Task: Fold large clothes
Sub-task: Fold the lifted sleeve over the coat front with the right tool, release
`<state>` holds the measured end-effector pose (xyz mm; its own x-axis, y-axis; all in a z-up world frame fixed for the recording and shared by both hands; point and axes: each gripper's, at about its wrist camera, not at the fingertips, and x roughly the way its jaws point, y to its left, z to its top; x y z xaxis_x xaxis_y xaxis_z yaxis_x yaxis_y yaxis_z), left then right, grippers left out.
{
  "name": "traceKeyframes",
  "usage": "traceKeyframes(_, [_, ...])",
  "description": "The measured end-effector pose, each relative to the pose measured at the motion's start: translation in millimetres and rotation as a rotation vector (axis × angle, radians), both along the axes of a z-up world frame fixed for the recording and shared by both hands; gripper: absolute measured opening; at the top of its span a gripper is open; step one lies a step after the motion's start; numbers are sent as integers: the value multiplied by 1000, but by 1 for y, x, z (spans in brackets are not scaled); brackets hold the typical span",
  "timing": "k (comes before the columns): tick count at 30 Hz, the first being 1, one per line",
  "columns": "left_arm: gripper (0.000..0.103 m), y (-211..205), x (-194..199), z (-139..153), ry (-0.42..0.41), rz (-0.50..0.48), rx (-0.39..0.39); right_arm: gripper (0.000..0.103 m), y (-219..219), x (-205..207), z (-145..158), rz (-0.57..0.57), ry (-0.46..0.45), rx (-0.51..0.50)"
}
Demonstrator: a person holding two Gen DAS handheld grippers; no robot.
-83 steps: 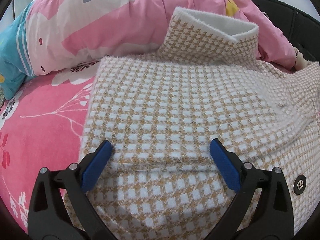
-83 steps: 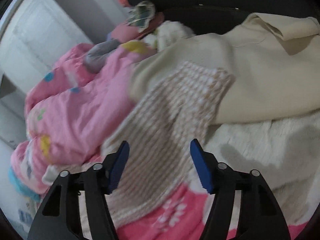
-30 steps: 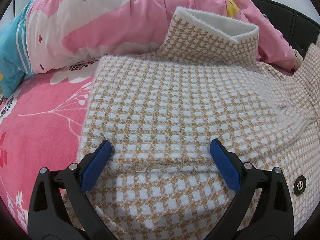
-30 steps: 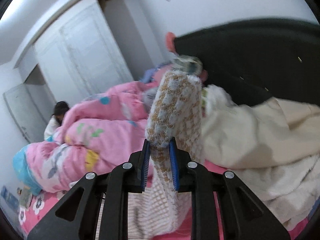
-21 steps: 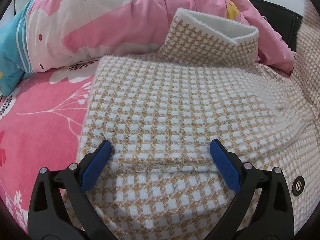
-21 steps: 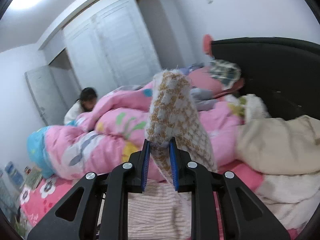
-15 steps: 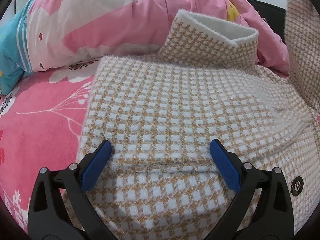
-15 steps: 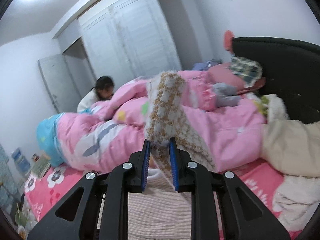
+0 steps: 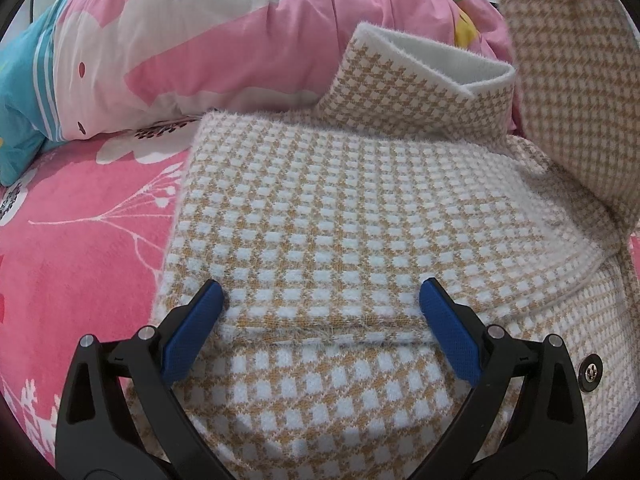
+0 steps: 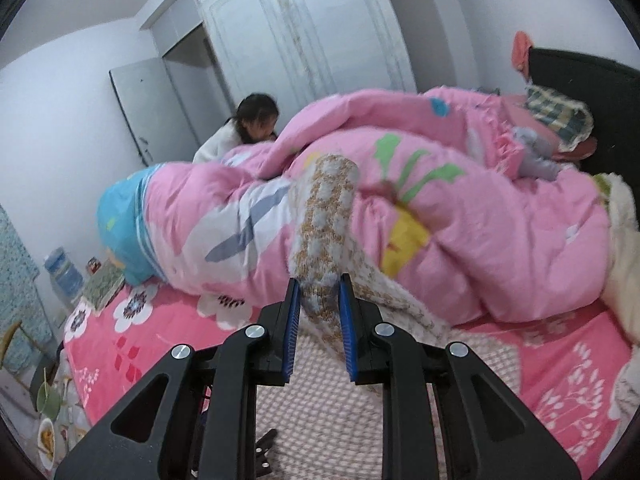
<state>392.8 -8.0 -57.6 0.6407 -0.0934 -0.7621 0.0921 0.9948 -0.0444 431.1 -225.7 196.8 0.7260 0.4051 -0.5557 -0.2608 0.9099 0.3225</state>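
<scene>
A tan and white houndstooth knit coat lies on the pink flowered bedsheet, one sleeve folded across its front and its collar turned up at the far end. My left gripper stands open with its blue pads resting on the cloth either side of the folded sleeve's cuff. The other sleeve hangs lifted at the right of the left wrist view. My right gripper is shut on that sleeve's cuff, which sticks up between the pads above the coat's body.
A bunched pink quilt fills the far side of the bed. A person sits behind it near white wardrobe doors. A dark headboard is at the right. Cream fabric lies at the right edge. Bowls and a bottle sit at the left.
My right gripper has carried the held sleeve leftward, swinging from the headboard side toward the quilt and wardrobe. In the left wrist view the lifted sleeve has come in at the right. The left gripper stayed put.
</scene>
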Motion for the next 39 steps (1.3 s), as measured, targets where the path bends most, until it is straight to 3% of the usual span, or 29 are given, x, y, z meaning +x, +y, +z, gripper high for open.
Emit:
traceKeyframes(19, [95,3,-2,0,-4,-4,1,19,72,6,-71,171,185,-18])
traceKeyframes(22, [95,1,-2,-1,-6,-4,8,23,77,4,-87,221,270,17])
traceKeyframes(23, [95,1,-3,0,-7,-4,6,31,75,3,-89,227,286,31])
traceKeyframes(25, [95,2,-4,1,-11,-5,-3,44,65,-5,-91,224,298,68])
traceKeyframes(29, [95,9,-8,3,-22,-12,-48,45,25,-29,-84,181,274,154])
traceKeyframes(34, [95,6,-8,9,14,-25,-29,52,-35,-78,-97,103,260,286])
traceKeyframes(39, [95,16,-24,28,36,-76,-42,53,-62,-111,-134,5,274,195])
